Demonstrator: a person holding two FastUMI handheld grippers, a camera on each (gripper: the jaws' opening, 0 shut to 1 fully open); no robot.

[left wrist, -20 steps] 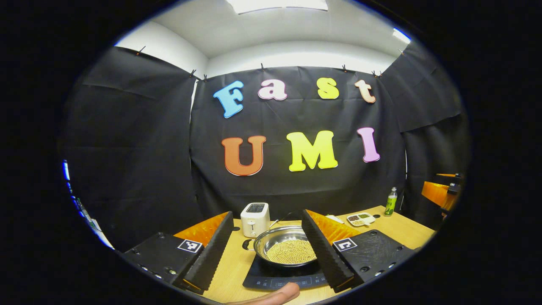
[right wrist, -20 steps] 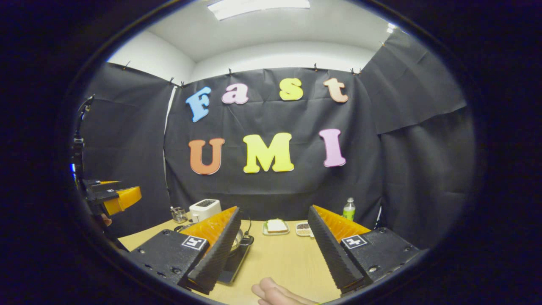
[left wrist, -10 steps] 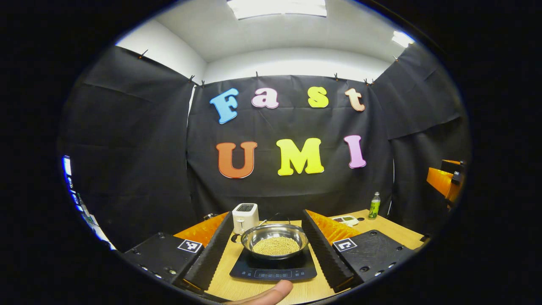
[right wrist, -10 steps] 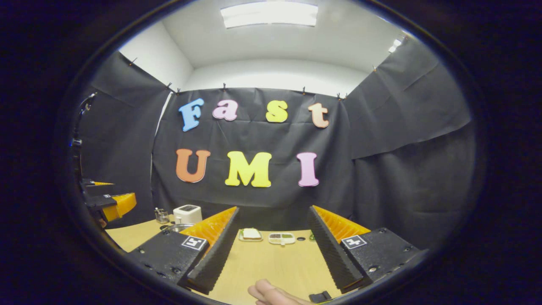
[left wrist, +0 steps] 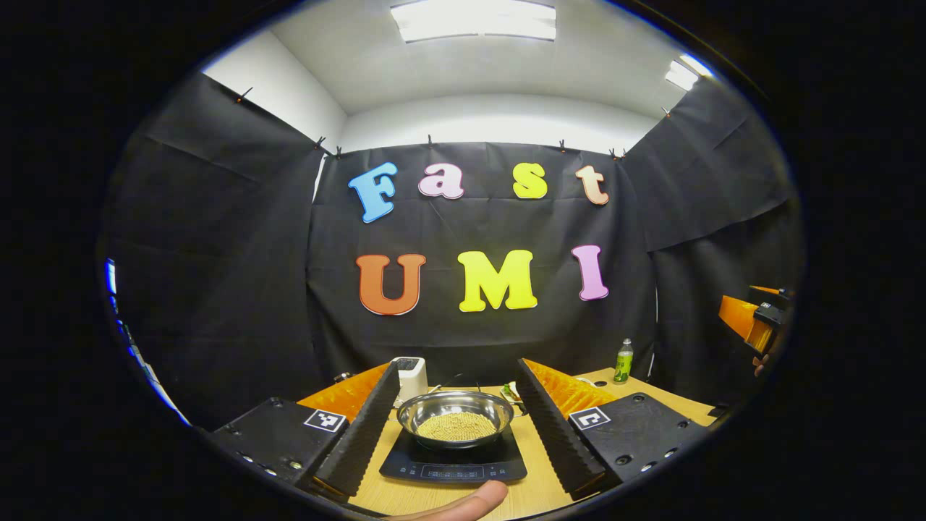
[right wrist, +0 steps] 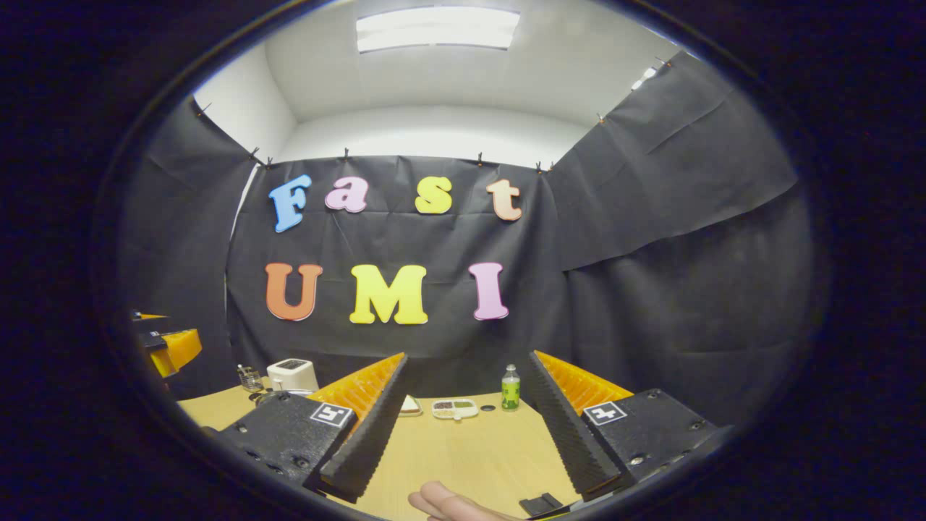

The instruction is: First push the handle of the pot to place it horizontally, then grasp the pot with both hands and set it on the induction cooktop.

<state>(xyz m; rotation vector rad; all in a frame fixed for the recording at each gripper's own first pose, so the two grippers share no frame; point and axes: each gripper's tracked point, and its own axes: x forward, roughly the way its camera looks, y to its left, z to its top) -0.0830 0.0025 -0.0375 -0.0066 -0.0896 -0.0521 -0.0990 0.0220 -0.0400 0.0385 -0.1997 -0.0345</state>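
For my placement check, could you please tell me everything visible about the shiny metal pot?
The shiny metal pot is a shallow round steel bowl, upright, holding small tan grains. It sits on the black induction cooktop, in front of the white toaster. The open left gripper frames it without touching it.

You stand in a booth hung with black cloth [left wrist: 217, 289] on three sides, clipped along its top edge. Above it you see white wall [left wrist: 492, 123] and a white ceiling with a bright light panel [left wrist: 474, 18]. Before you lies a pale wooden counter [right wrist: 477, 449].
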